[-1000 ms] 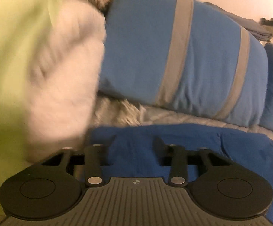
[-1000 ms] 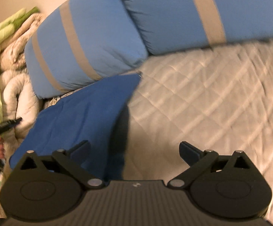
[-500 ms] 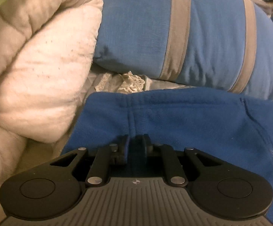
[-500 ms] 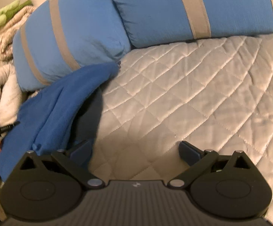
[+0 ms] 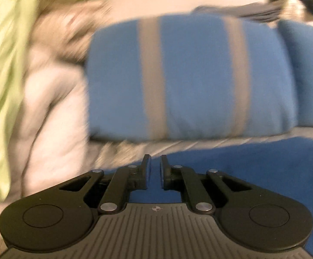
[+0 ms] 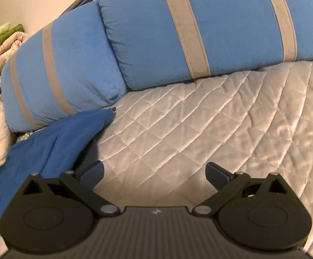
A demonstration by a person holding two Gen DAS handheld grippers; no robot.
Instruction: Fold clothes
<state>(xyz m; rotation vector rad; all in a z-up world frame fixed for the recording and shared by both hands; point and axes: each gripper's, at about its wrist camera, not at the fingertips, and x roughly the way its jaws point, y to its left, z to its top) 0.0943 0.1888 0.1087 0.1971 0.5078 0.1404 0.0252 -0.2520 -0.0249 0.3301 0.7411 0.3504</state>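
**Left jaws nearly shut over blue garment; right jaws wide, empty**

Left wrist view is motion-blurred. Left gripper [image 5: 155, 169]: jaws drawn in to a narrow slit, blue showing through the gap. Whether the pads actually pinch the garment [image 5: 253, 172] I cannot tell; cloth sits right under and behind the tips. Garment fills lower centre to lower right of that frame, lying on the bed.

Above it, a blue pillow [image 5: 188, 79] with two grey stripes spans mid-frame; a second one peeks in at the right edge. Left side: pale bedding [image 5: 52, 112], with green cloth [image 5: 3, 64] along the far left edge.

Right wrist view is sharp. Right gripper [image 6: 155, 172]: jaws spread wide, nothing between them, only the quilt [image 6: 221, 133] below. Garment [image 6: 55, 144] is at lower left here, its pointed corner touching the quilt just below the nearer pillow [image 6: 65, 73]; its edge runs down beside the left finger [image 6: 92, 172]. Second pillow [image 6: 210, 28] sits across the top, overlapping the first.
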